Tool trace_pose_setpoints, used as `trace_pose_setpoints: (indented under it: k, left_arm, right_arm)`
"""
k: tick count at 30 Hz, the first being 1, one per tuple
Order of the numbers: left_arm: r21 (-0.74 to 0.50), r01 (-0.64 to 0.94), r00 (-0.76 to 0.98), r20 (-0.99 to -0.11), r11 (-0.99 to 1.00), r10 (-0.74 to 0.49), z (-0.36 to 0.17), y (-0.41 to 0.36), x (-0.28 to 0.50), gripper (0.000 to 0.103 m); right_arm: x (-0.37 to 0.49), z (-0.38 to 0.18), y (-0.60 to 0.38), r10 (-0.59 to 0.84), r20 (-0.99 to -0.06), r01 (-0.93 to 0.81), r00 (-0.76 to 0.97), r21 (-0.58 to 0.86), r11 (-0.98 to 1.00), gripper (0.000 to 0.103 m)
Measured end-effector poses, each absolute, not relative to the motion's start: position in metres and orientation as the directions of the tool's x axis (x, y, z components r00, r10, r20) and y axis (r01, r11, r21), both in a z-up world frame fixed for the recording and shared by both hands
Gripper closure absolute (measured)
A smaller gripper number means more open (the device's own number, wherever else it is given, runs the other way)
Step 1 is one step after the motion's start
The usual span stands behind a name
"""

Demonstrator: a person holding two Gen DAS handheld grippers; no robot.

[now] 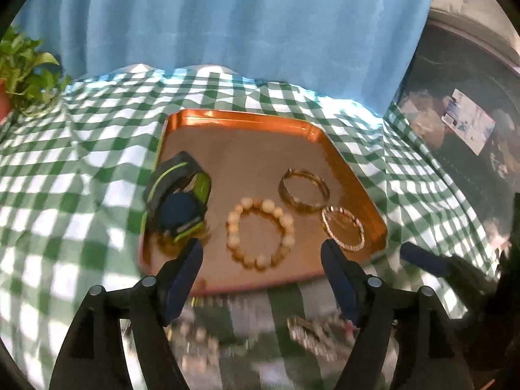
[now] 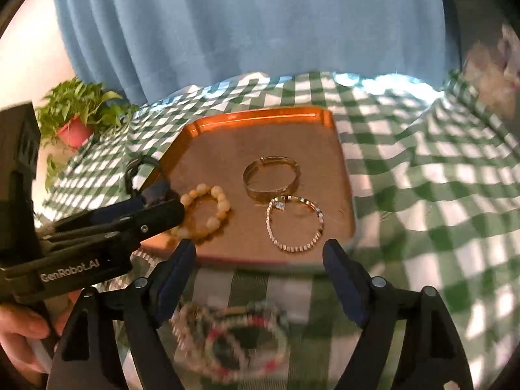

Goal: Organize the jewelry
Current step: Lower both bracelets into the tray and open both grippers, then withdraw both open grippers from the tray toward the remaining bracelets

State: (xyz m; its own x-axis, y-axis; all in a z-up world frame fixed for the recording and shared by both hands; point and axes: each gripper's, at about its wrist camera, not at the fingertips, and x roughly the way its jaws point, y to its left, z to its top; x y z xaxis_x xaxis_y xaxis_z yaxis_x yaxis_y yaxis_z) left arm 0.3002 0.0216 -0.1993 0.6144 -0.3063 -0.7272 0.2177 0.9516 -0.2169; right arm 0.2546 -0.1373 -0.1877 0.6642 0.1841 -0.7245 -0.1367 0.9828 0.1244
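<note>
Both the left gripper [image 1: 261, 252] and the right gripper [image 2: 260, 252] are held wide with nothing between the jaws, so the step in hand is judged to lie between placements. Next, the blurred bracelets [image 2: 227, 341] on the checked cloth [image 2: 422, 195] by the tray's near edge would need a low, careful pinch. On the copper tray [image 1: 240, 120] a cream bead bracelet [image 1: 260, 234] is seen mid-near, a gold bangle [image 1: 304, 191] and sparkling chain bracelet [image 1: 343, 229] towards the right edge, and a green-and-black watch [image 1: 177, 198] at the left edge.

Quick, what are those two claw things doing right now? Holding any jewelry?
Left gripper: open, holding nothing, above the near edge of the tray.
Right gripper: open, holding nothing; blurred bracelets lie on the cloth below it.
</note>
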Motion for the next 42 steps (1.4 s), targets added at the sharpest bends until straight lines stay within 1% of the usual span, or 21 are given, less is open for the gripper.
trace_pose_setpoints:
  k: [1,4,7,9,11,12,14,18,20,22,25,32,36,37,40,42]
  left_arm:
    - [-0.202,0.216,0.614,-0.733,0.955,-0.294,-0.195,0.022,0.29,0.027]
    - [-0.213,0.215,0.61,-0.733,0.953,-0.301,-0.179,0.026,0.26,0.026]
    - [-0.184,0.212,0.632,-0.723,0.96,-0.278,-0.158,0.03,0.228,0.026]
    - [-0.165,0.223,0.659,-0.7,0.961,-0.273,-0.139,0.032,0.202,0.026]
    - [-0.127,0.213,0.7,-0.672,0.969,-0.241,-0.115,0.034,0.171,0.026]
    - [-0.113,0.204,0.716,-0.661,0.972,-0.227,-0.106,0.036,0.159,0.025]
    - [-0.103,0.197,0.741,-0.636,0.975,-0.217,-0.089,0.038,0.135,0.023]
    - [-0.097,0.159,0.782,-0.595,0.983,-0.185,-0.059,0.051,0.097,0.017]
    - [-0.09,0.15,0.792,-0.585,0.984,-0.175,-0.05,0.055,0.086,0.016]
    - [-0.081,0.151,0.804,-0.57,0.985,-0.17,-0.043,0.06,0.074,0.013]
    - [-0.071,0.155,0.82,-0.547,0.985,-0.169,-0.044,0.065,0.062,0.01]
    - [-0.053,0.168,0.827,-0.536,0.984,-0.17,-0.07,0.077,0.061,0.01]
    - [-0.08,0.186,0.798,-0.569,0.979,-0.199,-0.095,0.083,0.073,0.01]
    - [-0.105,0.197,0.784,-0.58,0.975,-0.221,-0.104,0.087,0.079,0.01]
    - [-0.124,0.208,0.758,-0.607,0.97,-0.24,-0.123,0.09,0.09,0.01]
    - [-0.131,0.206,0.746,-0.621,0.97,-0.243,-0.139,0.094,0.102,0.01]
  right_arm:
    - [0.247,-0.183,-0.136,0.175,-0.722,-0.137,0.67,0.111,0.984,0.023]
    - [0.21,-0.161,-0.135,0.14,-0.684,-0.117,0.716,0.081,0.99,0.021]
    - [0.178,-0.144,-0.134,0.179,-0.659,-0.134,0.73,0.117,0.984,0.021]
    - [0.155,-0.131,-0.132,0.196,-0.645,-0.139,0.738,0.138,0.981,0.021]
    - [0.132,-0.115,-0.129,0.208,-0.615,-0.15,0.761,0.145,0.978,0.021]
    - [0.124,-0.11,-0.124,0.21,-0.605,-0.155,0.768,0.142,0.978,0.019]
    - [0.102,-0.092,-0.118,0.209,-0.576,-0.165,0.79,0.128,0.978,0.006]
    - [0.071,-0.063,-0.108,0.193,-0.535,-0.164,0.823,0.101,0.981,0.0]
    - [0.059,-0.049,-0.103,0.181,-0.531,-0.16,0.828,0.085,0.983,0.0]
    - [0.051,-0.043,-0.101,0.173,-0.526,-0.157,0.832,0.075,0.985,0.0]
    - [0.045,-0.04,-0.098,0.164,-0.533,-0.159,0.83,0.056,0.986,0.0]
    - [0.034,-0.059,-0.097,0.228,-0.526,-0.226,0.819,0.069,0.972,0.0]
    - [0.042,-0.084,-0.102,0.282,-0.515,-0.25,0.809,0.133,0.959,0.0]
    - [0.045,-0.09,-0.103,0.272,-0.515,-0.241,0.813,0.127,0.962,0.0]
    - [0.053,-0.108,-0.105,0.232,-0.515,-0.219,0.825,0.087,0.972,0.0]
    - [0.061,-0.12,-0.106,0.202,-0.537,-0.199,0.819,0.064,0.978,0.0]
